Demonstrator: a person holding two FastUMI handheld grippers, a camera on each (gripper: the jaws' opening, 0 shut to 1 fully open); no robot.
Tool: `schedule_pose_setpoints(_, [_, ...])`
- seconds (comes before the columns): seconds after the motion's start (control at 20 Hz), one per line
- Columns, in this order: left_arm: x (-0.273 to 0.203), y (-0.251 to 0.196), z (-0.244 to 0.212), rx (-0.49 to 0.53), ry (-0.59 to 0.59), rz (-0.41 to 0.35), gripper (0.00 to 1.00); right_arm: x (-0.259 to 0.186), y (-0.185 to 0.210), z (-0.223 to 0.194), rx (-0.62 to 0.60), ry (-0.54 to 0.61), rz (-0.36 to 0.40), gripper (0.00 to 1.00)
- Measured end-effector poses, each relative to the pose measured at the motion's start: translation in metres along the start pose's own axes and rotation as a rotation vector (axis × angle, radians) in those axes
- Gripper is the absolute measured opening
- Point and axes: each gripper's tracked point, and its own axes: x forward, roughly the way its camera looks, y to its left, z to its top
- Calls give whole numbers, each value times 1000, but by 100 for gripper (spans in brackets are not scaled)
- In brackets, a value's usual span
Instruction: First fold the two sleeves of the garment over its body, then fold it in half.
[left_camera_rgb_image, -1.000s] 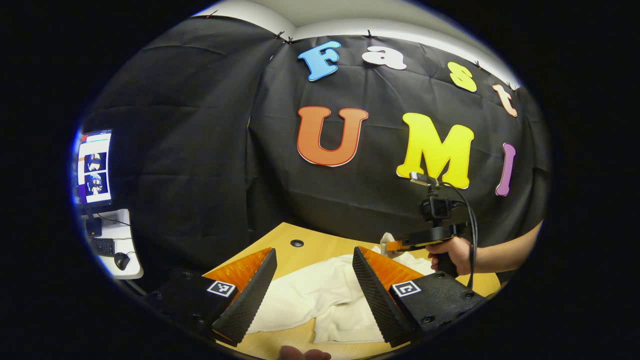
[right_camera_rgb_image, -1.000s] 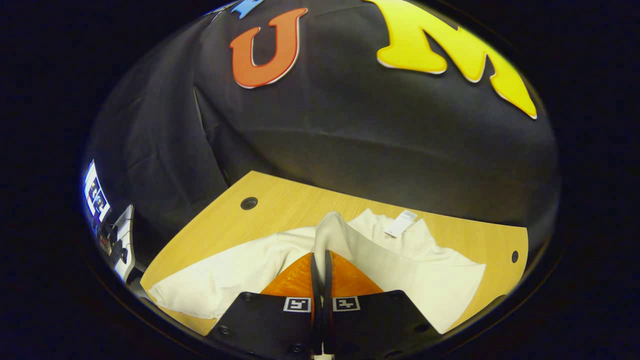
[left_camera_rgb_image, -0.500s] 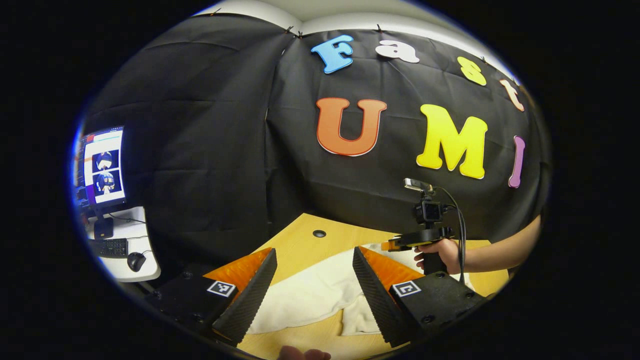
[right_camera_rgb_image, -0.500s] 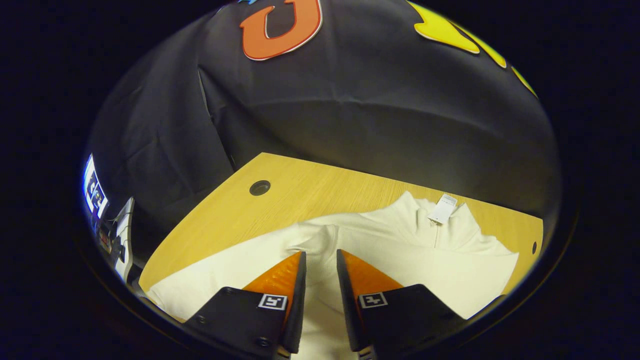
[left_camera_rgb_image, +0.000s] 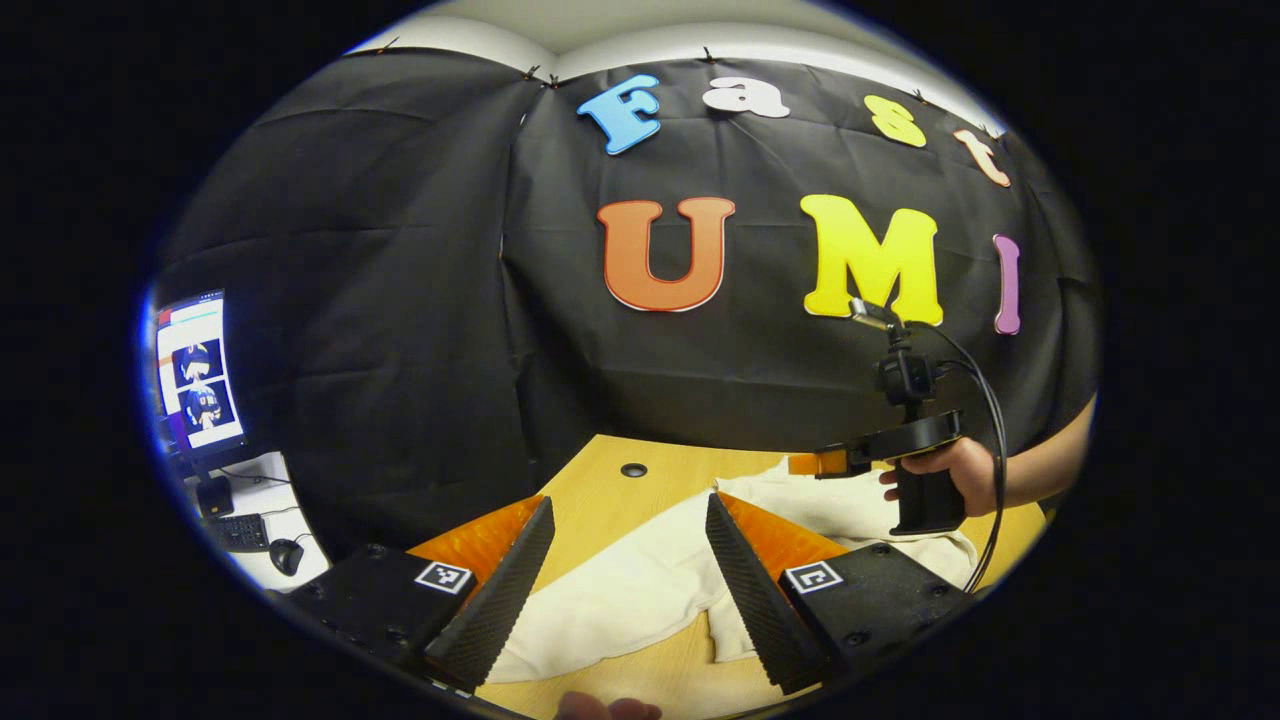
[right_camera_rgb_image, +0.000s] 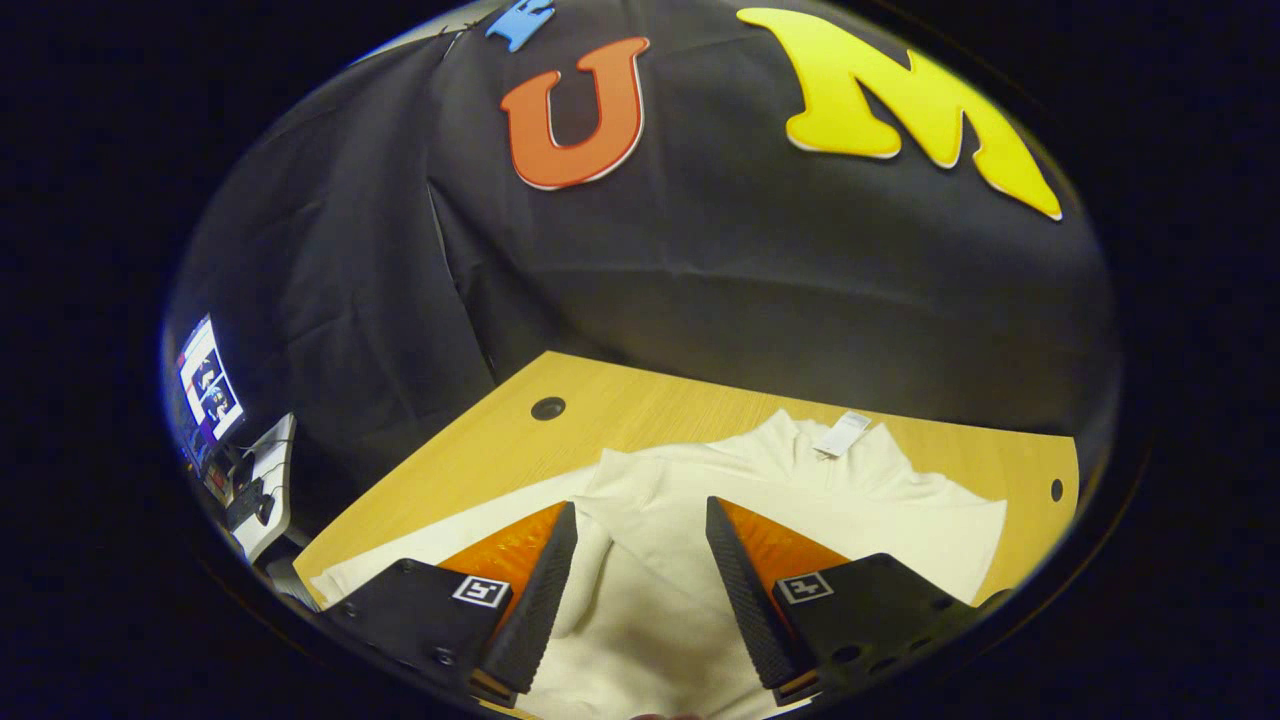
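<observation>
Below both your wide-open, empty grippers, left (left_camera_rgb_image: 625, 560) and right (right_camera_rgb_image: 640, 565), the white garment (right_camera_rgb_image: 800, 500) lies on the wooden table (right_camera_rgb_image: 640, 410), collar tag (right_camera_rgb_image: 842, 433) probably blank, pointing toward the wall.

From my station both feeds look evenly lit from above; the light is soft, with no hard glare. The wooden tabletop (right_camera_rgb_image: 640, 405) reads warm and bright, and the white garment (right_camera_rgb_image: 800, 500) is close to washed out, its folds showing as faint grey shading. The black cloth wall soaks up light and looks dim. A monitor (left_camera_rgb_image: 195, 370) glows bluish-white, overexposed, at the left gripper view's rim. Fisheye bending is strong: the tabletop's edges curve and everything squeezes toward the borders, where a blue fringe appears. Focus is crisp in the centre, with no motion blur.
</observation>
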Motion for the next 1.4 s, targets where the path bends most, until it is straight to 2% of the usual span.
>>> schedule_pose_setpoints(0.05, [-3, -3, -1, 12, -2, -13, 98, -19, -9, 8, -14, -43, -31, 81])
schedule_pose_setpoints(0.1, [-5, -5, -4, 26, 0, -18, 98, -38, -13, 17, -14, -88, -56, 87])
schedule_pose_setpoints(0.35, [-17, -19, -9, 36, 14, -43, 98, -142, -21, 41, 22, -266, -100, 93])
schedule_pose_setpoints(0.6, [-26, -19, -25, 46, 53, -39, 98, -221, -20, 19, 48, -306, -104, 93])
schedule_pose_setpoints(0.75, [-32, -12, -36, 74, 75, -41, 100, -235, -22, -3, 64, -290, -113, 93])
schedule_pose_setpoints(0.9, [-40, 6, -50, 96, 101, -30, 98, -241, -19, -20, 64, -256, -104, 93])
schedule_pose_setpoints(1.2, [-53, 71, -98, 130, 220, 58, 99, -245, -18, -23, 49, -244, -96, 93])
schedule_pose_setpoints(1.4, [-52, 103, -135, 120, 291, 77, 99, -245, -18, -29, 51, -217, -94, 93])
